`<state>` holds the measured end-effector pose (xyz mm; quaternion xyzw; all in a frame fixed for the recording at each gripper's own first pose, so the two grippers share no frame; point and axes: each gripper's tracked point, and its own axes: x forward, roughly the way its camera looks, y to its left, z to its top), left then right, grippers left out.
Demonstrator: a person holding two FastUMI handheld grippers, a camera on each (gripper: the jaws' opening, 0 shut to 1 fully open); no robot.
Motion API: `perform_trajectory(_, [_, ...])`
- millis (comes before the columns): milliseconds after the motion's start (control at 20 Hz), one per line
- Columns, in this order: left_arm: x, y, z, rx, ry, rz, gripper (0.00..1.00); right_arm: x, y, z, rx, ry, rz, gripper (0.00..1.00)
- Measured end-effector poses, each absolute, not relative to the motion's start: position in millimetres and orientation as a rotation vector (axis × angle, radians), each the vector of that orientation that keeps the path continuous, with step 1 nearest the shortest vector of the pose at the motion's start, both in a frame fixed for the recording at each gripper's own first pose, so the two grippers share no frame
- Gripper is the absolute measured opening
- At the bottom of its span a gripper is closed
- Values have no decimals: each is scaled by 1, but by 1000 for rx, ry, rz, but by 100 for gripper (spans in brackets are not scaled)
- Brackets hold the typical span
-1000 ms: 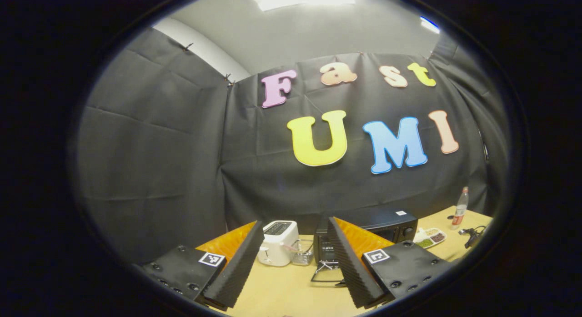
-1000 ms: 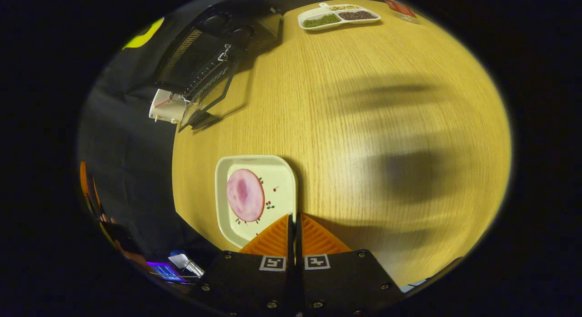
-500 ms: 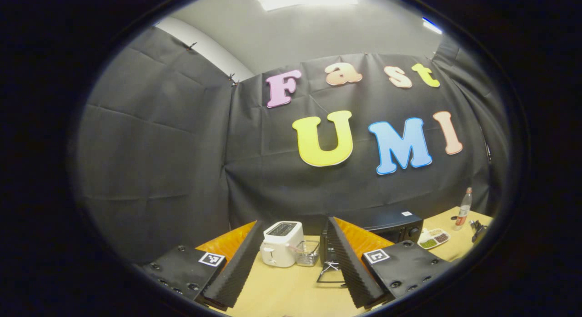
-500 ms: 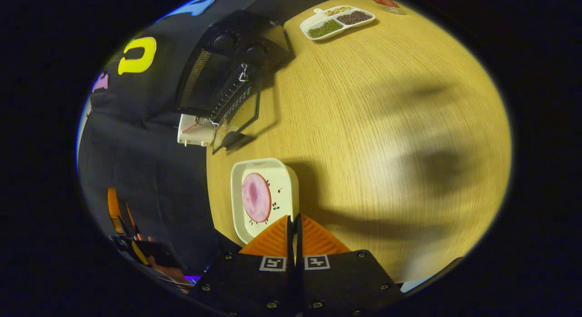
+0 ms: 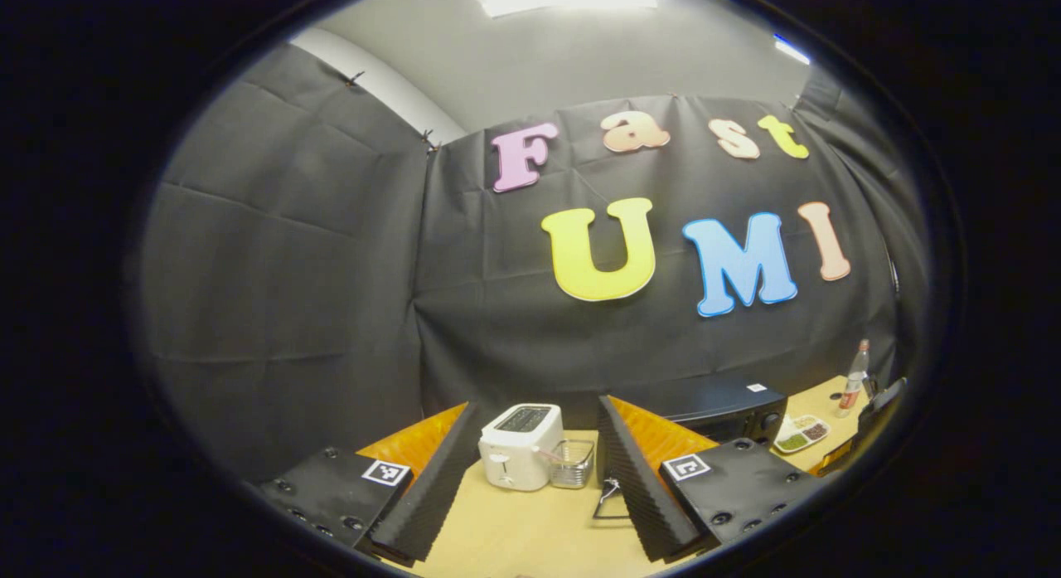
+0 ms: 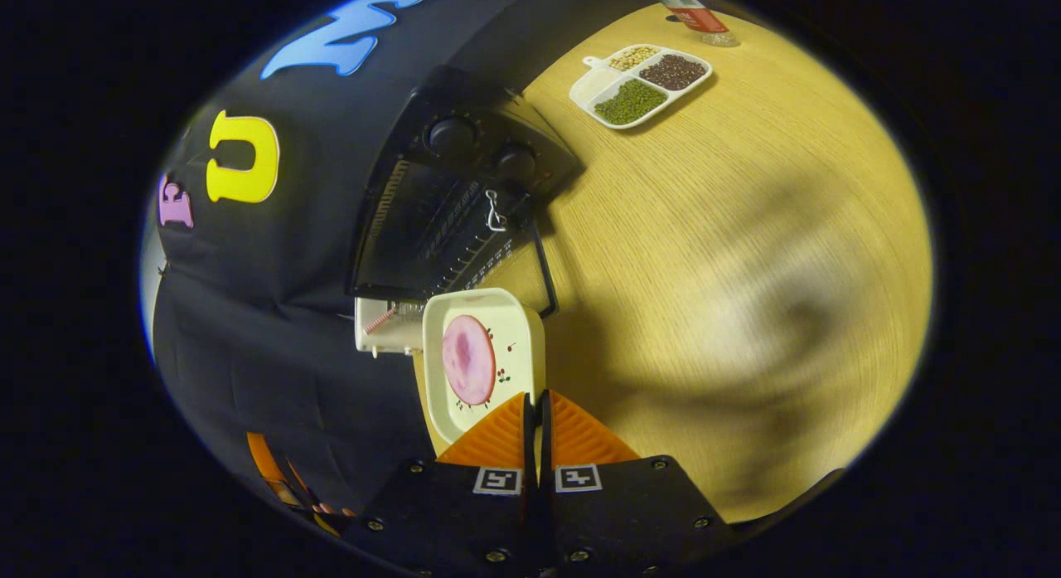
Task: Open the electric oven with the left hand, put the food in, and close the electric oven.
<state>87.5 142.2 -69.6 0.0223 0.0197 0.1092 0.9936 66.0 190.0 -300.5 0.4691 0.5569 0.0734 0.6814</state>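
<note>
My right gripper [image 6: 535, 412] is shut on the near rim of a cream plate [image 6: 489, 313] that carries a round pink slice of food [image 6: 468, 360]. The plate hangs above the table, just in front of the black electric oven [image 6: 448, 205]. The oven's glass door [image 6: 518, 267] is folded down open. In the left gripper view the oven [image 5: 721, 405] stands at the back of the table, partly hidden behind one of my fingers. My left gripper [image 5: 537, 405] is open, holds nothing and hangs well back from the oven.
A white toaster [image 5: 520, 445] with a small wire basket [image 5: 574, 463] stands left of the oven. Right of the oven lie a sectioned dish of beans [image 6: 638, 85] and a bottle [image 6: 688, 18]. The wooden table [image 6: 746, 271] stretches off to the right.
My right gripper has carried the plate off the table's near corner toward the open oven, which now looms larger. The left gripper has drifted slightly and stays open.
</note>
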Motion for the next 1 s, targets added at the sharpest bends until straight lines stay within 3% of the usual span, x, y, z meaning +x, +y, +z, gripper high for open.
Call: perform_trajectory(1000, [132,214,-123,26,119,213,100,220,271,-324,1458,952,-266,1])
